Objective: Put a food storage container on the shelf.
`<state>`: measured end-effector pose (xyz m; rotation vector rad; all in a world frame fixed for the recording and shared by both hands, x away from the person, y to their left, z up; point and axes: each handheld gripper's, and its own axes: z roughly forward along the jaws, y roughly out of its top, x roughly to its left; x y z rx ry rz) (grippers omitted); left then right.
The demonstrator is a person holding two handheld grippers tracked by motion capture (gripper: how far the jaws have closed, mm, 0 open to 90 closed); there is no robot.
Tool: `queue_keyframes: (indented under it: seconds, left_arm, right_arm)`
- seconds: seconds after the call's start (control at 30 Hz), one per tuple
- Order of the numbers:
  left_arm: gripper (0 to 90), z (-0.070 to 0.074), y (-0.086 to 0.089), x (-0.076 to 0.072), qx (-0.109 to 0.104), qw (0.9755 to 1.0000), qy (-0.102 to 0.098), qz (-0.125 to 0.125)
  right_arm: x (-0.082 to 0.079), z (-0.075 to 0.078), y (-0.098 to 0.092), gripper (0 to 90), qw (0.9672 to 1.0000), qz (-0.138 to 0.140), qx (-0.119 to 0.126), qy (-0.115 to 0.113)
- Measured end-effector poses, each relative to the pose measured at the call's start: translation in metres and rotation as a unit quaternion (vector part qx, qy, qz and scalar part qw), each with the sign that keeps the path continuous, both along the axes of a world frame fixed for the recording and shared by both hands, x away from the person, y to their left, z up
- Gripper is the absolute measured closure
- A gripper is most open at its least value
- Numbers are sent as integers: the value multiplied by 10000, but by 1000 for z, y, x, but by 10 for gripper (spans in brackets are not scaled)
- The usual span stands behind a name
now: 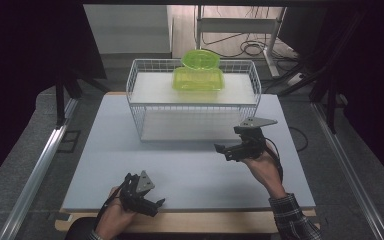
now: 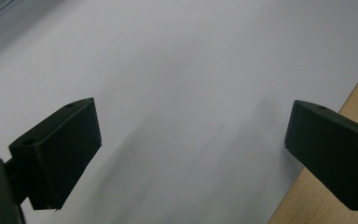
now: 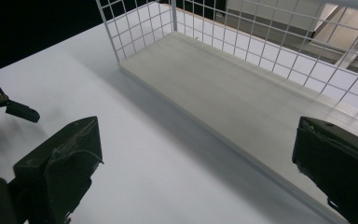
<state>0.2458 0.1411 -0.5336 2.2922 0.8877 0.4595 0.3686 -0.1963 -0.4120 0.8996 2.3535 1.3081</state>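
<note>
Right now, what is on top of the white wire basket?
A green plastic box sits on the upper shelf of the wire basket, its lid leaning behind it. The box's inside is too blurred to tell.

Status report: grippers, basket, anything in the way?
Left gripper open, empty, low at near table edge. Right gripper open, empty, in front of basket. Green container and lid on top. Nothing between.

Your left claw (image 1: 152,201) and right claw (image 1: 224,151) are black, each with two blocky jaws that have small screw holes near the tips. A grey three-cornered plate tops each, and a black cable trails off. Your right sleeve (image 1: 290,215) is dark plaid.
</note>
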Motion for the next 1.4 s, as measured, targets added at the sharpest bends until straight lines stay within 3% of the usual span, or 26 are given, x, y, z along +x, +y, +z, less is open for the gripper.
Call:
queue_keyframes:
  seconds: [0.47, 1.4]
  left_arm:
    - [34, 0, 0, 0, 13, 10000, -8, -8]
    - [28, 0, 1, 0, 30, 9999, -123, -5]
  right_arm:
    - [-11, -22, -9, 0, 9996, -171, -196, 60]
    - [-35, -44, -37, 0, 9981, -415, -401, 198]
